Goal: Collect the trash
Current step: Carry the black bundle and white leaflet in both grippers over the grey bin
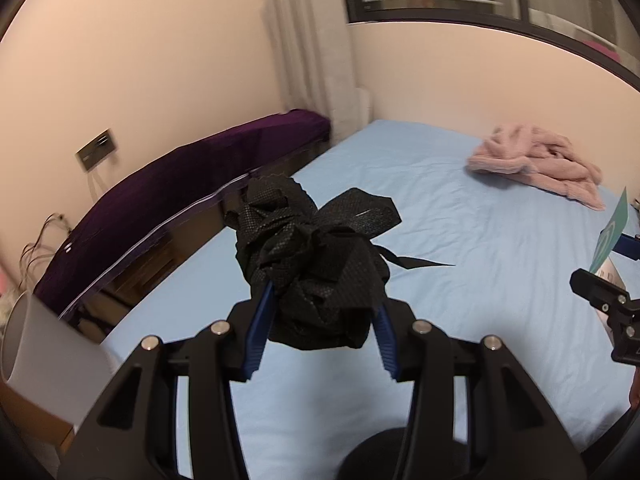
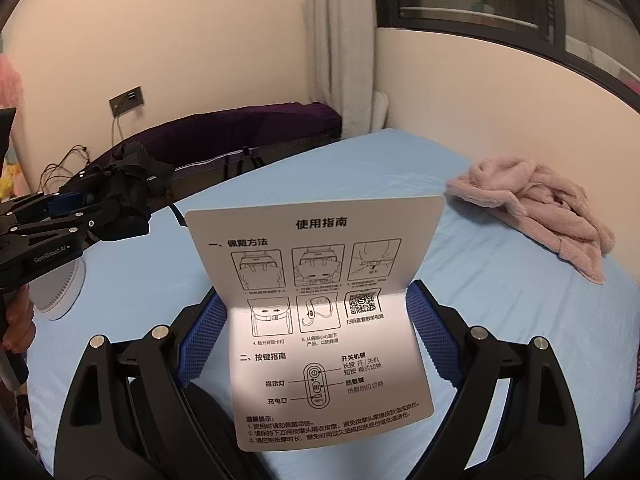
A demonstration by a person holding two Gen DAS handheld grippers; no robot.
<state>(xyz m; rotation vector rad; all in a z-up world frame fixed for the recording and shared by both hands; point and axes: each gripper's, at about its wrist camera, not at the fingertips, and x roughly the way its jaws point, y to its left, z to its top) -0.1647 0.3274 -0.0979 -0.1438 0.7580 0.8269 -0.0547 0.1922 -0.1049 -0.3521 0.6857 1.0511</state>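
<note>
My left gripper (image 1: 320, 300) clamps a crumpled black nonwoven bag (image 1: 312, 264), centre frame, lifted over the blue bedsheet (image 1: 460, 240). My right gripper (image 2: 316, 320) pinches a creased instruction card (image 2: 320, 320), stiff and matte with rounded corners, blocking its centre view. Open sheet right of centre; pink fuzzy garment (image 2: 536, 216) upper right, purple headboard (image 1: 160, 188) along the left edge. White lampshade (image 1: 44, 356) cut off lower left.

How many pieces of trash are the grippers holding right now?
2: crumpled black fabric clamped in the left gripper, and an instruction card pinched in the right gripper, both above the bed.
</note>
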